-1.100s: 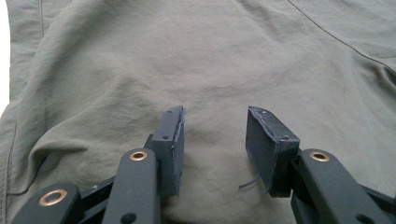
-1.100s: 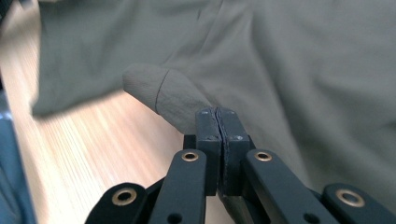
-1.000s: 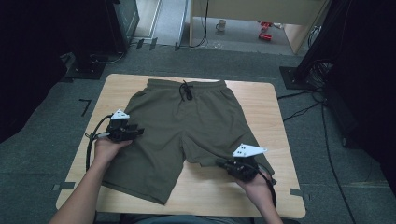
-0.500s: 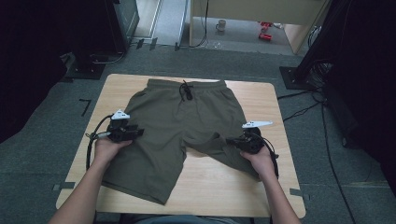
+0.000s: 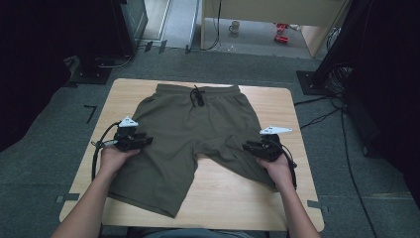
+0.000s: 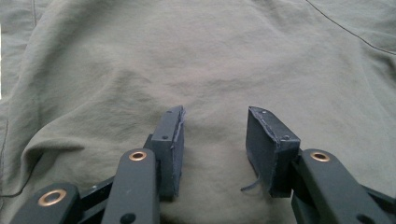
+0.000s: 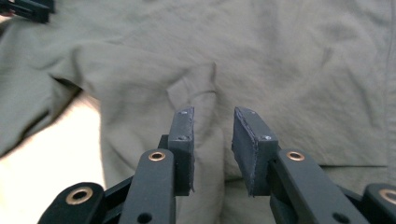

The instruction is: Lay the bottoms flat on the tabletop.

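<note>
The olive shorts lie spread flat on the wooden worktop, waistband and drawstring at the far side, both legs pointing toward the person. No fold is visible yet: both legs are at full length and the garment is in a single layer, apart from some bunching near the crotch. The left gripper rests over the outer part of the left leg, its jaws parted with nothing but flat cloth between them. The right gripper sits over the right leg, jaws likewise parted and grasping nothing, above a small raised wrinkle. Judgement: the work stands at its outset; cloth must first be pinched on each side, and all folding is left to do.
</note>
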`<state>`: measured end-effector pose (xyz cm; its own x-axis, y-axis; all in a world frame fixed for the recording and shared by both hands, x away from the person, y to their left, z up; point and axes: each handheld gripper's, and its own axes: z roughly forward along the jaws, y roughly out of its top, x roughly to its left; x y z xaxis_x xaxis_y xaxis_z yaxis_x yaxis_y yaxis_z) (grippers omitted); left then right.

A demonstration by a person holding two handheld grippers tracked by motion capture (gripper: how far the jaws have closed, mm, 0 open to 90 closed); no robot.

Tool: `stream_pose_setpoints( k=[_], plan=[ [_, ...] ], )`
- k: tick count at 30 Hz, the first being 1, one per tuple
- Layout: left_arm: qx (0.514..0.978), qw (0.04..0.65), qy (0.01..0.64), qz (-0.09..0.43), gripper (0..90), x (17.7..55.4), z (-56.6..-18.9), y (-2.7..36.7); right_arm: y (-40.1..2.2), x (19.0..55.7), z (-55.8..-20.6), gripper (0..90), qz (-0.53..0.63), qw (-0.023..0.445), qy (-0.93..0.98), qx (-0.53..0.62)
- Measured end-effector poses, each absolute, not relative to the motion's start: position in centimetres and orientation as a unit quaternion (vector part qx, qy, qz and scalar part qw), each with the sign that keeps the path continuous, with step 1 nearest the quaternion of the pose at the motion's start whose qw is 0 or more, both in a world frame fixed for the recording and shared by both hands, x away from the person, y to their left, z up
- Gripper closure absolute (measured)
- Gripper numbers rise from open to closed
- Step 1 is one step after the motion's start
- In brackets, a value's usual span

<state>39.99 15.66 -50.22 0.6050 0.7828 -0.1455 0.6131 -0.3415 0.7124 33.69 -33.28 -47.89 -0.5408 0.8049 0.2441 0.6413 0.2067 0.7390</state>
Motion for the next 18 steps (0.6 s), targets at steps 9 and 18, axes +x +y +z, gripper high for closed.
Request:
stream_pose_setpoints(
  k=[9,18],
  plan=[
    [0.811,0.38,0.431,0.112,56.7,39.9,-50.2,15.6,-31.6,31.1,-48.2,62.1,0.427,0.111,0.776,0.45],
    [0.811,0.381,0.43,0.113,56.7,39.9,-50.2,15.5,-30.6,31.7,-50.8,50.5,0.369,0.129,0.801,0.454]
  ],
)
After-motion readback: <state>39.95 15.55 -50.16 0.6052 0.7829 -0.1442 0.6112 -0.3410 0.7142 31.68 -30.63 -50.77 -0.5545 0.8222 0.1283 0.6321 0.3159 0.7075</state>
